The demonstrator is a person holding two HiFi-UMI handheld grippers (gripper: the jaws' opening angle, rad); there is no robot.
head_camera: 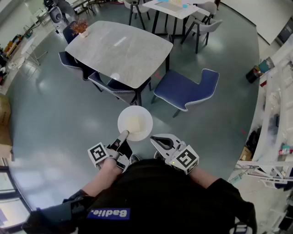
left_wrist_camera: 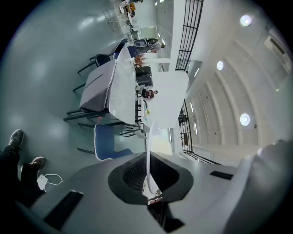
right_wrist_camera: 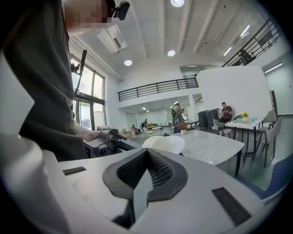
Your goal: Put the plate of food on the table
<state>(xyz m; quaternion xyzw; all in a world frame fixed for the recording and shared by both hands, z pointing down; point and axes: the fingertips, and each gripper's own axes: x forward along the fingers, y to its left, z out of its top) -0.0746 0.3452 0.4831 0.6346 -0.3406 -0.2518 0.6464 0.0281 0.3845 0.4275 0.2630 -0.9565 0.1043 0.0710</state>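
Observation:
A white plate (head_camera: 135, 122) with pale food (head_camera: 132, 124) on it hangs over the floor in front of me in the head view. My left gripper (head_camera: 123, 135) is shut on its near rim. In the left gripper view the plate (left_wrist_camera: 149, 137) shows edge-on between the shut jaws of that gripper (left_wrist_camera: 149, 161). The grey marble table (head_camera: 120, 49) stands ahead, a short way beyond the plate. My right gripper (head_camera: 155, 140) sits just right of the plate, shut and holding nothing. In the right gripper view, past the shut right gripper (right_wrist_camera: 147, 153), the plate (right_wrist_camera: 165, 144) shows against the table (right_wrist_camera: 213, 147).
A blue chair (head_camera: 185, 89) stands between me and the table's right corner. More blue chairs (head_camera: 110, 86) are tucked along its left side. A small flower pot (head_camera: 81, 28) sits at the table's far left corner. A second table (head_camera: 174, 8) stands behind; shelving (head_camera: 274, 119) lines the right.

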